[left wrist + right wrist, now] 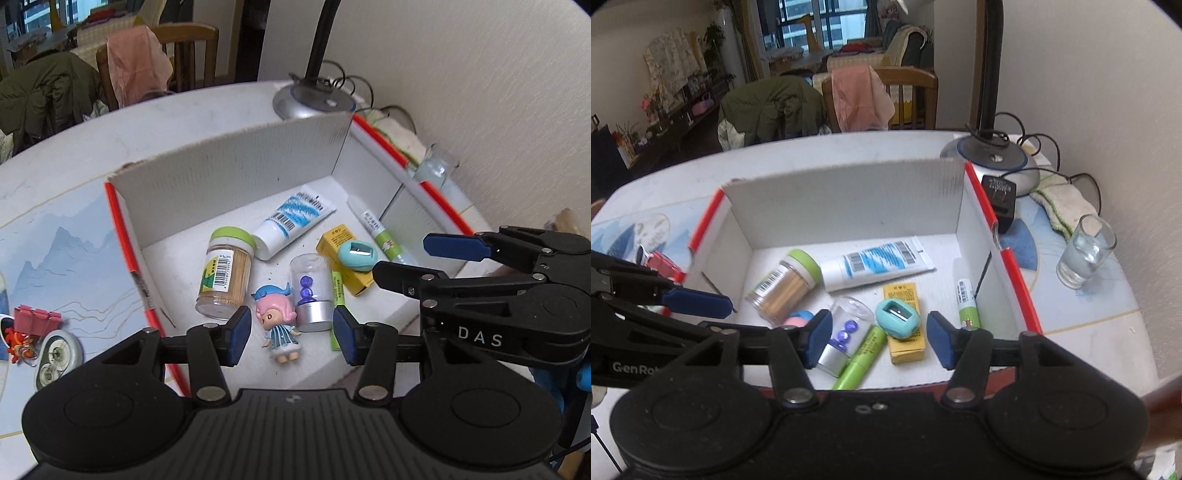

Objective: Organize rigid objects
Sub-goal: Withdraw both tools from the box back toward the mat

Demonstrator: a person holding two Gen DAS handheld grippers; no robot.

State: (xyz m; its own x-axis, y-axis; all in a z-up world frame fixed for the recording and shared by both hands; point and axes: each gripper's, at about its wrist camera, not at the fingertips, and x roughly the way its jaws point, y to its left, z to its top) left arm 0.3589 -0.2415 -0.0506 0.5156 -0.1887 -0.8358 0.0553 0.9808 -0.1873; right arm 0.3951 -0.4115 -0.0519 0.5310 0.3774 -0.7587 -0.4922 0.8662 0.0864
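Note:
A white box with red edges [236, 147] [842, 192] holds a toothpick jar [225, 273], a white tube with blue print [291, 221], a yellow carton [334, 240] with a teal sharpener [356, 254] on it, a clear capsule with purple beads [310, 291], a pink-haired doll [279, 321] and a green stick [338, 291]. My left gripper [291, 334] hovers open above the doll and capsule, touching neither. My right gripper [879, 339] hangs open over the sharpener [897, 319] and the green stick [862, 358], holding nothing.
A lamp base [990, 158], a black adapter [999, 195], a cloth [1060, 203] and a glass of water [1084, 254] stand right of the box by the wall. Pink binder clips [35, 319] lie left of it. Chairs with coats stand beyond the table.

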